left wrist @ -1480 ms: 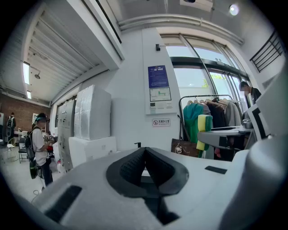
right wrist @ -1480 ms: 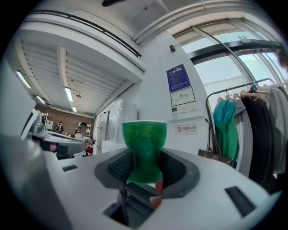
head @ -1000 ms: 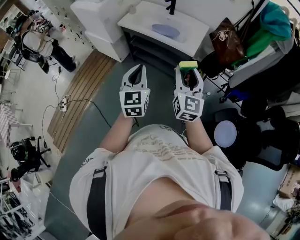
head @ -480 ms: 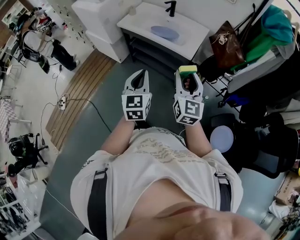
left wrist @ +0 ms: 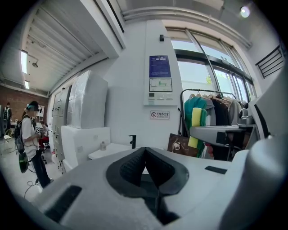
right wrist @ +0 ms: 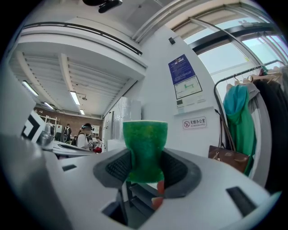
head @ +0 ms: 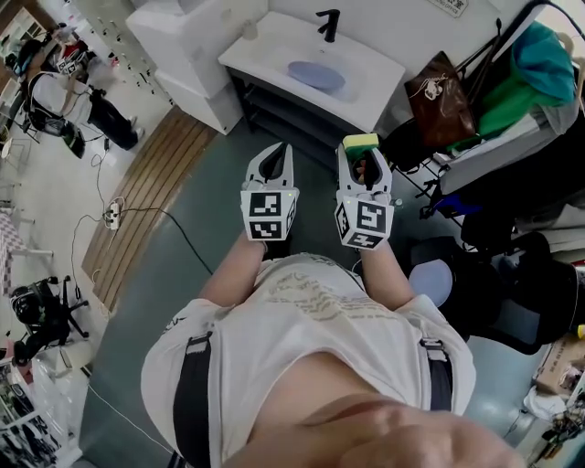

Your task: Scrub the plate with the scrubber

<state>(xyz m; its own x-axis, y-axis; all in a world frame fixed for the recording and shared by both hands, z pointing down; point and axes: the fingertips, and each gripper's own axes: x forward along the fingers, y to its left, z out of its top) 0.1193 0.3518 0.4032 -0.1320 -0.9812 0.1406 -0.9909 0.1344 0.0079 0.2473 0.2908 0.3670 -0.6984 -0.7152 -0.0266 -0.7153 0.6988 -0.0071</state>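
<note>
A pale blue plate (head: 316, 75) lies in the basin of a white sink counter (head: 366, 87), ahead of both grippers and below a black faucet (head: 327, 20). My right gripper (head: 362, 155) is shut on the scrubber (head: 360, 142), a sponge with a yellow side and a green side. In the right gripper view its green face (right wrist: 145, 139) stands upright, squeezed between the pads. My left gripper (head: 272, 160) is level with the right one, jaws shut with nothing between them (left wrist: 145, 167). Both hang in the air short of the counter.
A white cabinet (head: 187, 37) stands left of the sink. A brown bag (head: 439, 87) and a rack of green clothes (head: 526, 64) stand to the right. A round stool (head: 430, 279) sits at lower right. A person (head: 82, 96) stands far left by wooden flooring (head: 151, 187).
The sink counter and plate have come lower in the head view, nearer the grippers. Both grippers keep their pose, and the scrubber stays held in the right one.
</note>
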